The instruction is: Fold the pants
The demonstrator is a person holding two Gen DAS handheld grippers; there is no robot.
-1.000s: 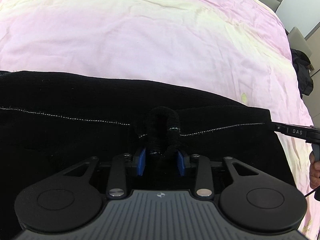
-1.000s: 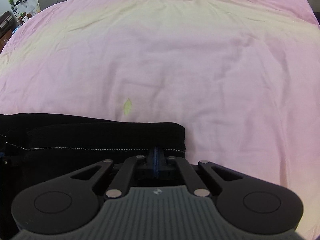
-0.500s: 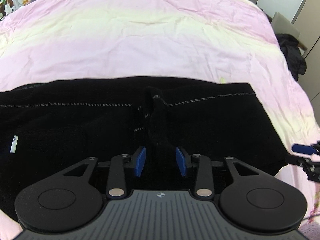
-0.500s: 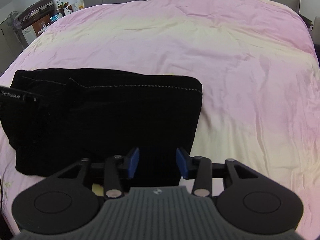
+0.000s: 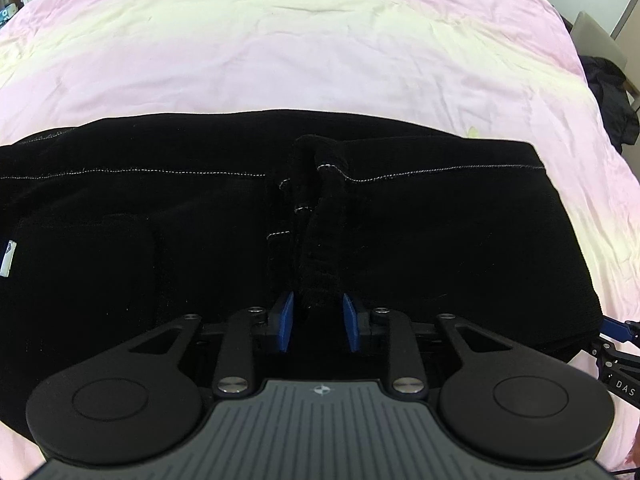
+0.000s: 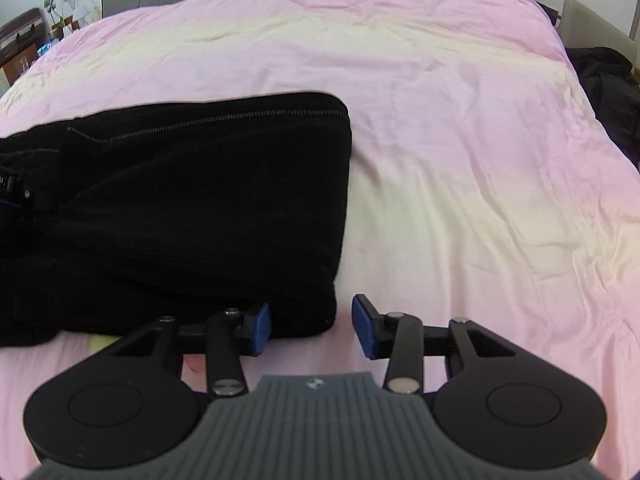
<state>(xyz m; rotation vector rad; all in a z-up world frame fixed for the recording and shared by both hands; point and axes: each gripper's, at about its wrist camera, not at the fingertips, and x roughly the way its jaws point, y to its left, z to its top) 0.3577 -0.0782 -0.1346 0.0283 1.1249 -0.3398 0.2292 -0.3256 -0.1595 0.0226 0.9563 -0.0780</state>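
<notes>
Pants [image 5: 420, 232], black and already doubled over, are lying across the near part of the pink bedspread [image 5: 304, 52]. In your left wrist view, your left gripper [image 5: 316, 322] is hovering over the middle of them, where a bunched ridge of cloth [image 5: 320, 240] is running up between the blue pads; the jaws are closing but not yet pressing on it. If they are catching only the top layer, you risk dragging the fold crooked.

In your right wrist view, your right gripper [image 6: 311, 330] is sitting at the near right corner of the pants [image 6: 180, 208], fingers apart, the corner between them but not pinched. Closing too shallow here could let the thick corner slip out.
</notes>
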